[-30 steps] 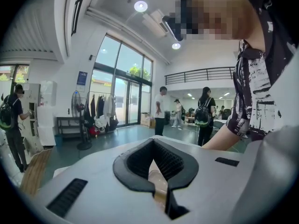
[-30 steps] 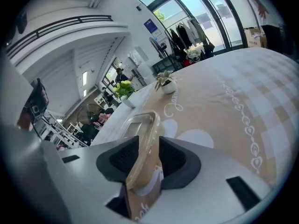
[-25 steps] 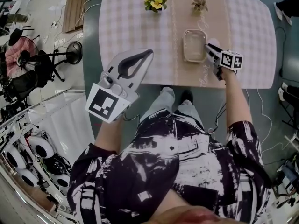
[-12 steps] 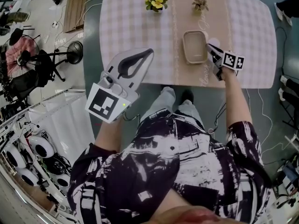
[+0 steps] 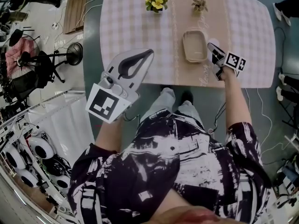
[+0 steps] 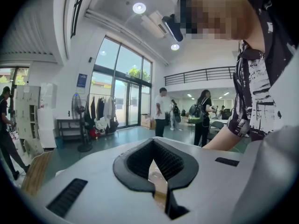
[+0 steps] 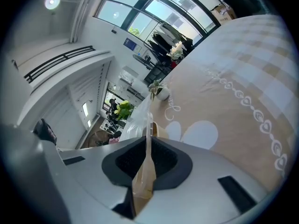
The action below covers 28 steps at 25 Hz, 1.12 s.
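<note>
Clear plastic tray (image 5: 193, 43) on the table (image 5: 126, 27), rim clamped in my right gripper (image 5: 209, 45); my left gripper (image 5: 150, 52), jaws together and bare, hangs beside the table; a pot (image 5: 155, 3) beyond holds yellow flowers.

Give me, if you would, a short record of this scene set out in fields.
Surface: table with a checked cloth and a beige runner down the middle
Right gripper: fingers shut on the rim of the container
Container: beige base with a clear lid, over the runner near the table's front edge
Left gripper: raised off the table's left front corner, fingers together, nothing between them
Far edge: pot of yellow flowers; small plant pot
</note>
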{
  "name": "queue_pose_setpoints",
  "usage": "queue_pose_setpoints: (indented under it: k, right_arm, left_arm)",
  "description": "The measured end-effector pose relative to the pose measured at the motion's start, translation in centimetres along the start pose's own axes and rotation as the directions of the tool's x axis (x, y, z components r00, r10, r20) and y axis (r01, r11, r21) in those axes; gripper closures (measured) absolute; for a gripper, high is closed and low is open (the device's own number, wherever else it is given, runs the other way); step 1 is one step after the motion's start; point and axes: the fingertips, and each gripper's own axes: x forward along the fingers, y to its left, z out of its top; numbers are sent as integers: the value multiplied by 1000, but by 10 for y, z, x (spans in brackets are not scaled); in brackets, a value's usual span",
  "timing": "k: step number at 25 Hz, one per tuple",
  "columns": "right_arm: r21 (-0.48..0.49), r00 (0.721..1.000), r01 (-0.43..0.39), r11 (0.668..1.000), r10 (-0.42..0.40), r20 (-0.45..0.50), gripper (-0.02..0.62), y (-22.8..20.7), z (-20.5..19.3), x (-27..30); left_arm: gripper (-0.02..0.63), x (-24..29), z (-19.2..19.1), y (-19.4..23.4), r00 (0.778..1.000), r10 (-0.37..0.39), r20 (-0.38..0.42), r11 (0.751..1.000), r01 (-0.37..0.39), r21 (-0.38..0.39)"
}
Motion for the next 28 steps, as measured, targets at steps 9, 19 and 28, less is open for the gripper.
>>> queue_pose_setpoints:
  k: [9,19,28]
  right_arm:
    - [-232,992,-10,973,40,122,563,73,59,-33]
    - [-728,879,90,679,290,379,561,288,158,-160]
    - [-806,823,209,554,346,451,561,353,159,-235]
  left_arm:
    - [606,4,10,0,1000,3,27,1000,-3,24]
    - [606,14,74,-9,993,24,113,994,-37,108]
    - [606,10,130,-13,980,79,183,981,-109,161]
